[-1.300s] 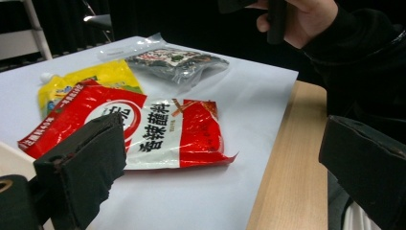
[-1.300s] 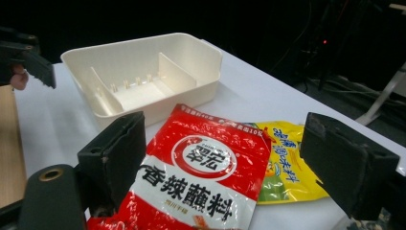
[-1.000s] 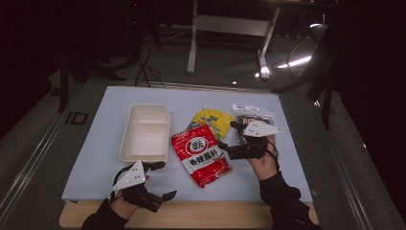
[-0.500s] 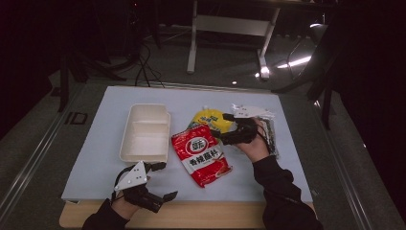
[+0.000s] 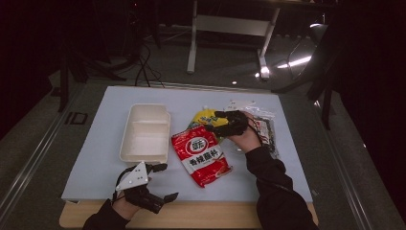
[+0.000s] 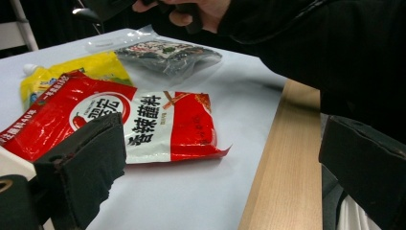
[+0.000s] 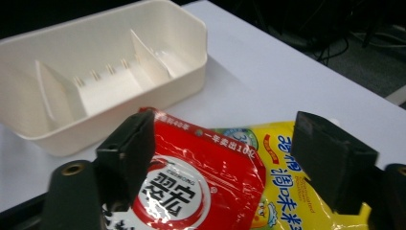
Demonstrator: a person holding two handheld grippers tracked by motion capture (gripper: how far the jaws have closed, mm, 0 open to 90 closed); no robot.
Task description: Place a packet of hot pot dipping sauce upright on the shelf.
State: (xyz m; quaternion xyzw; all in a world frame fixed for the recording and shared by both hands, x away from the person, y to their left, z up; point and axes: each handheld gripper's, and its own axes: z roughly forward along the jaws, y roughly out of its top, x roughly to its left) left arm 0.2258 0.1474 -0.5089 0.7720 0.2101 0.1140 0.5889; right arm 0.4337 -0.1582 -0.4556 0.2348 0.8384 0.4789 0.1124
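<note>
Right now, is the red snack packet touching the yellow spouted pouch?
Touching. The right gripper view shows the red snack packet overlapping the yellow spouted pouch, its edge lying on it; the high view agrees.

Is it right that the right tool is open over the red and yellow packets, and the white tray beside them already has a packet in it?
Not quite. The white tray is empty; the right gripper view shows bare compartments between its dividers. The rest holds: the right tool is open above the red packet and yellow packet.
</note>
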